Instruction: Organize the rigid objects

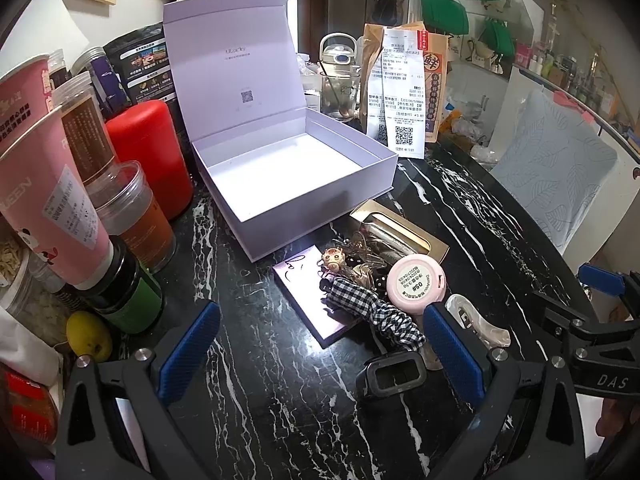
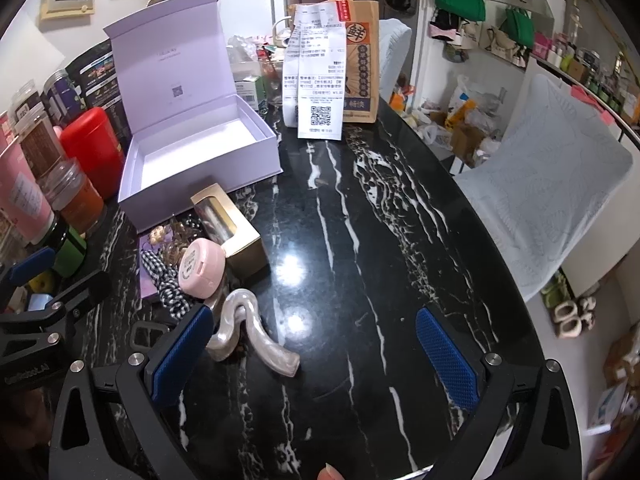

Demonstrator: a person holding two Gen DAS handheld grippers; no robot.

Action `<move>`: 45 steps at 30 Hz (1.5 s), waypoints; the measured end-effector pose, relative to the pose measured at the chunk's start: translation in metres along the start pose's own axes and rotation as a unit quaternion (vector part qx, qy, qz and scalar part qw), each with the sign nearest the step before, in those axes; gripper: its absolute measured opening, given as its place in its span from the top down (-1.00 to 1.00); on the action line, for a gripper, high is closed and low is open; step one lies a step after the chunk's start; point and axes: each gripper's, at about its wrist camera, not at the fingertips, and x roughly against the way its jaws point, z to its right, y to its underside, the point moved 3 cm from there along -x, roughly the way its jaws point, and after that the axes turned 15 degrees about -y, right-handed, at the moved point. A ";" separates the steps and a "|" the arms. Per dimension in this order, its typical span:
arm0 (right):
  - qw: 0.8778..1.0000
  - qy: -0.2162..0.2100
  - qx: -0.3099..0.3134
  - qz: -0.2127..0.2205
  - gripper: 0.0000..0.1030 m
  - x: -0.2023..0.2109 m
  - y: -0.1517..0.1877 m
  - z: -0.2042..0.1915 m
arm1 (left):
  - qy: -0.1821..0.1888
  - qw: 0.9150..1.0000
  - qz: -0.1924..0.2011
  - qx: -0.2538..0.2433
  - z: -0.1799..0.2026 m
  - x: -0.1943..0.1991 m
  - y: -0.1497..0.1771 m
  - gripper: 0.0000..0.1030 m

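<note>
Left gripper: jaws wide apart, holding nothing, low over the black marble table.
Right gripper: jaws wide, empty; its left finger sits just beside the pearly hair clip.
Black clip: on the table between the left gripper's fingers.
Pile: checked scrunchie, pink round case and small bear charm, lying together partly on a pink card.
Gold box: just behind the pile, windowed lid up.
White box: behind the gold box, lid standing open, inside empty.
Left edge: red canister, jars and pink cups.
Far back: paper bag with receipts.
</note>
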 end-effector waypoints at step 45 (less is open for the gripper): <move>0.999 -0.037 0.002 -0.019 -1.00 -0.022 0.023 0.013 | 0.015 0.999 -0.041 0.020 0.012 -0.019 0.022 -1.00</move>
